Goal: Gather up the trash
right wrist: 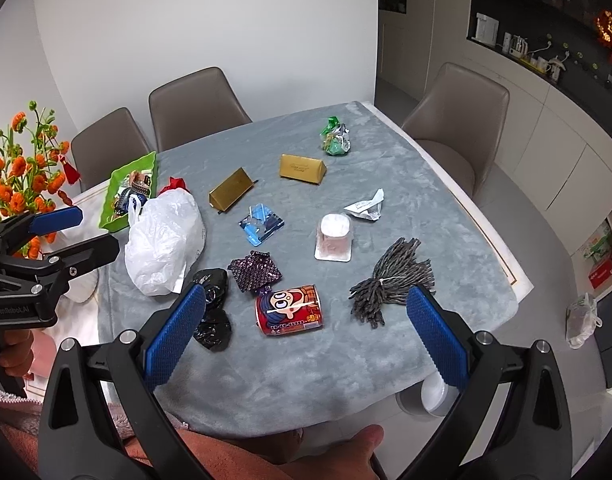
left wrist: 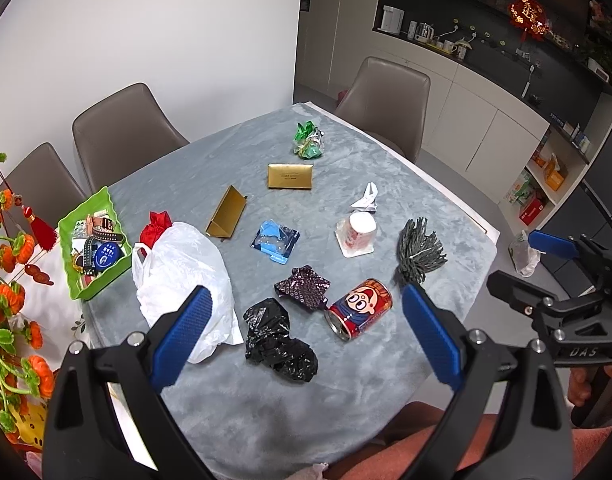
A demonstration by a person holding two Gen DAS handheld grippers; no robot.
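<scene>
Left wrist view: left hand-held gripper (left wrist: 306,328) and right hand-held gripper (right wrist: 306,332) hover wide apart, empty, above the bench (left wrist: 266,400) near a red can (left wrist: 360,307).

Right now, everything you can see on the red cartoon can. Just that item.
The can is a small red drink can printed with a big-eyed cartoon face. It looks like thin metal and seems undented. It lies on its side on the grey tablecloth, near the table's front. The left wrist view shows one silvery end with a dark opening, so it appears opened. The purple dotted wrapper sits at its upper left, touching or nearly so; I cannot tell which. Neither gripper touches it.
</scene>
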